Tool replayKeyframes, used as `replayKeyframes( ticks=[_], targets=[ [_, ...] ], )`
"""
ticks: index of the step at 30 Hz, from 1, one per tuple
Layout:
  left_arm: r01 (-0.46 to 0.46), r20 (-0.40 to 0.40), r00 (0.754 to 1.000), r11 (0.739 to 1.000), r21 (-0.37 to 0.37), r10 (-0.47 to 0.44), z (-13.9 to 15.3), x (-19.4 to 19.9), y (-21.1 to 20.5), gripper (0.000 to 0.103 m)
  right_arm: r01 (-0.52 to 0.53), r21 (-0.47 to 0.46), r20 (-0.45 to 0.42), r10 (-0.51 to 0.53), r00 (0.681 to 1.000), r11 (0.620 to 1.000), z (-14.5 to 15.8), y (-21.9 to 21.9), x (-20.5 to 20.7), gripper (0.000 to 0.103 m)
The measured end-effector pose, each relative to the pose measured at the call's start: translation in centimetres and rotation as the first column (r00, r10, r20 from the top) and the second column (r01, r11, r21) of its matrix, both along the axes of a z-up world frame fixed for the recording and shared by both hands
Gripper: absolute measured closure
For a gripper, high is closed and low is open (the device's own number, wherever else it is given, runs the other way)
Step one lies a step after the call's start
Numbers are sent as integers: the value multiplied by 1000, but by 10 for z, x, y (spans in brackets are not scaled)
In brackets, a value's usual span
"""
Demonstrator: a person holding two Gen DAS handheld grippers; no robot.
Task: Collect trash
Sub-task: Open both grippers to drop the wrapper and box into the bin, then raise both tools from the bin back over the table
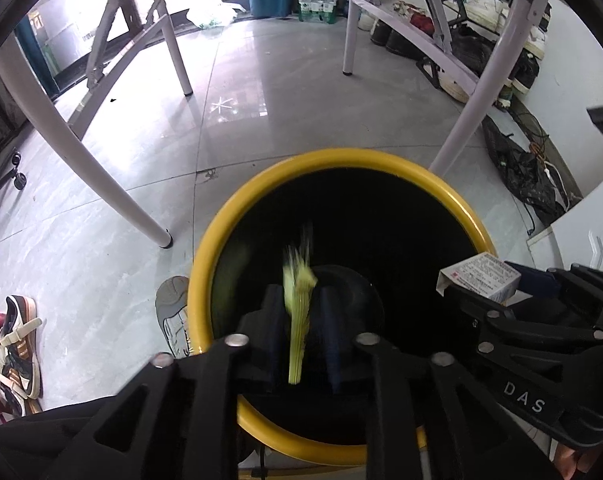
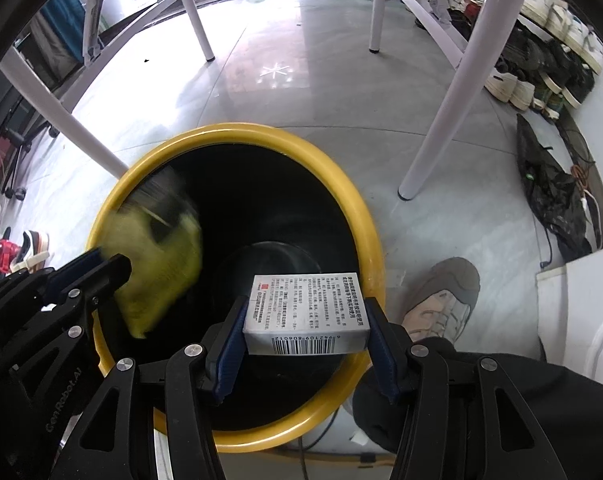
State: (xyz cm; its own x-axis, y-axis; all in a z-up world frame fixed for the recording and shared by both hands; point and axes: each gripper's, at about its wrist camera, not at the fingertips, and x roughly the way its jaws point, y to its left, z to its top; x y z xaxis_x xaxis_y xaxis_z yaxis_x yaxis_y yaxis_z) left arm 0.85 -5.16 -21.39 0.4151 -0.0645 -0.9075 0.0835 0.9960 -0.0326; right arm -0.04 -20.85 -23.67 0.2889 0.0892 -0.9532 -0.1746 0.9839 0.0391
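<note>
Right gripper point(image 2: 305, 344), jaws clamping a white box point(image 2: 307, 312) with barcode 6942109806012, is hovering over the yellow bin point(image 2: 237, 130). Left gripper point(image 1: 299, 336), arm marked "DAS", is showing a blurred yellow-green wrapper point(image 1: 297, 320) between its jaws at 12 o'clock; grip unclear.

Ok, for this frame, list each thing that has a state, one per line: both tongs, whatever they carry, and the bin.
Left tongs: open, yellow-green wrapper between the fingers, blurred.
Yellow-green wrapper: over the bin mouth, motion-blurred; grip unclear.
Right tongs: shut on the white box.
White box: clamped, level, barcode end toward the camera, above the bin.
Yellow-rimmed bin: upright, open, interior dark.
</note>
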Motion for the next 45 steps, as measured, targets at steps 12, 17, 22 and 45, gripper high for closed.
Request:
replayKeyframes(
  ticks=[12,17,22,45],
  targets=[
    [-61,55,997,998,-7,61,10,-2,8,56,-4,16,57,3,998,1000,12,4,-4,33],
    [-115,72,991,993,-12,116,13,-2,14,36,27,31,83,-29,996,999,17,-2,-3,20],
    [-144,96,985,990,-3,143,16,-3,17,32,42,39,120,-47,992,998,24,-4,-4,15],
    [-27,401,912,987,-162,90,98,-45,23,1,29,63,387,-51,921,998,96,-5,-26,0]
  ],
)
